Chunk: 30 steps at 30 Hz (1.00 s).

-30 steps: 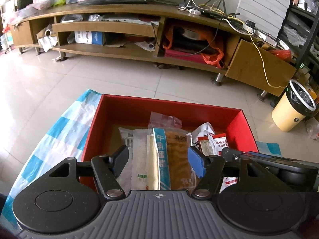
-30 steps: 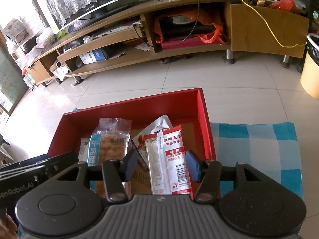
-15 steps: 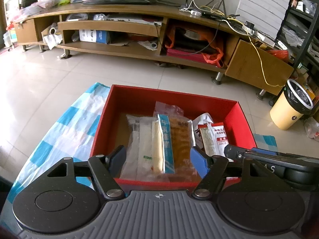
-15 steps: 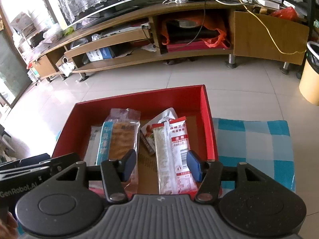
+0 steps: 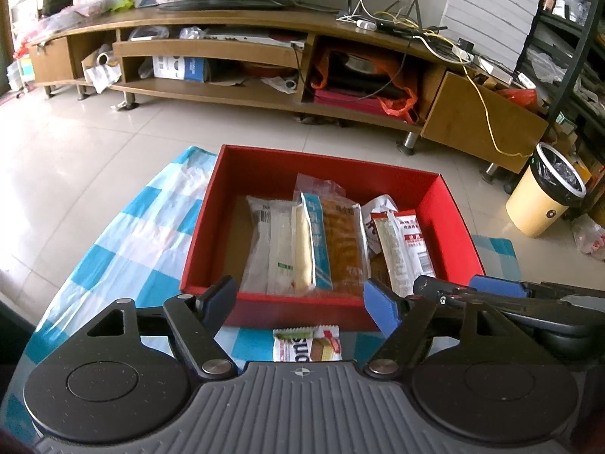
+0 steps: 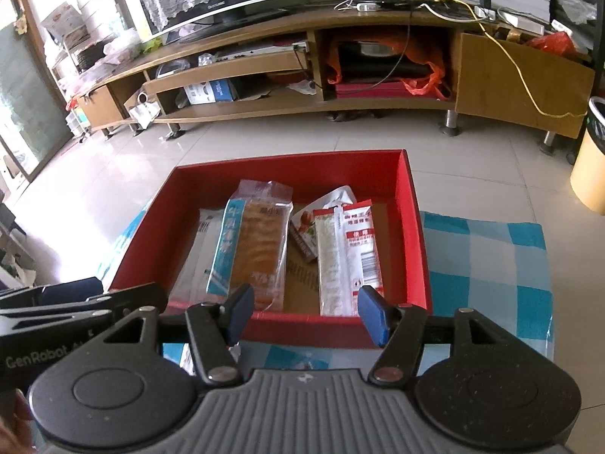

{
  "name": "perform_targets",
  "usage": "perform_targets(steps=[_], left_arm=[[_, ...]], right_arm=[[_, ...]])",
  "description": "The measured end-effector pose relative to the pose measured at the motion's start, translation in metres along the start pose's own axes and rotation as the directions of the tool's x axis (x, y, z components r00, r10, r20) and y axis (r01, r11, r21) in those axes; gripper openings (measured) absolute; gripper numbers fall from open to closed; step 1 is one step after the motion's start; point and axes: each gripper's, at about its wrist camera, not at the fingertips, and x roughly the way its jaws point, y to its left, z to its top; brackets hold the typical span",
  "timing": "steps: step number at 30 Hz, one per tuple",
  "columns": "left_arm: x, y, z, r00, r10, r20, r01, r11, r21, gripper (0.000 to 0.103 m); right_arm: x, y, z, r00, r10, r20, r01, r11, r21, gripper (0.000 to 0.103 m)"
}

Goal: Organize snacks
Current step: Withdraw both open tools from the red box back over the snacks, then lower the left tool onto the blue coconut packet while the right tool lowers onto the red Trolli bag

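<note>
A red box (image 5: 459, 227) (image 6: 414, 223) sits on a blue-checked cloth (image 5: 132, 234) (image 6: 487, 261) and holds several snack packs: a white pack (image 5: 272, 242), an orange cracker pack with a blue strip (image 5: 336, 238) (image 6: 253, 249) and a red-and-white pack (image 5: 404, 246) (image 6: 348, 253). A small wafer pack (image 5: 307, 349) lies on the cloth in front of the box. My left gripper (image 5: 302, 304) is open and empty above that pack. My right gripper (image 6: 304, 312) is open and empty over the box's near wall.
A long wooden TV stand (image 5: 264, 87) (image 6: 340, 87) crosses the back of the tiled floor. A yellow bin (image 5: 548, 196) (image 6: 590, 166) stands at the right. The right gripper's body (image 5: 529, 299) sits close beside my left one.
Both grippers have drawn back out of the box toward me and risen. The box's near wall and the wafer pack on the cloth have come into view.
</note>
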Motion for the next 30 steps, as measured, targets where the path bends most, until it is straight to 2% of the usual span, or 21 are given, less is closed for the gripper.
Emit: perform_targets(steps=[7, 15, 21, 30], left_arm=[[-0.011, 0.013, -0.016, 1.0, -0.009, -0.024, 0.009, 1.0, -0.013, 0.081], [-0.012, 0.036, -0.043, 0.995, 0.005, -0.1, -0.01, 0.999, -0.043, 0.083], [-0.001, 0.052, -0.062, 0.981, -0.018, -0.195, -0.006, 0.993, -0.121, 0.083], [0.031, 0.044, -0.075, 0.955, -0.002, -0.295, -0.044, 0.988, -0.148, 0.086]], right_arm=[[-0.006, 0.004, -0.017, 1.0, -0.003, -0.027, 0.003, 1.0, -0.022, 0.062], [-0.008, 0.013, -0.039, 0.997, 0.007, -0.079, -0.012, 0.998, -0.063, 0.064], [-0.006, 0.017, -0.051, 0.993, 0.009, -0.115, -0.018, 0.997, -0.075, 0.065], [-0.012, 0.009, -0.053, 0.993, 0.017, -0.116, -0.026, 0.997, -0.072, 0.066]])
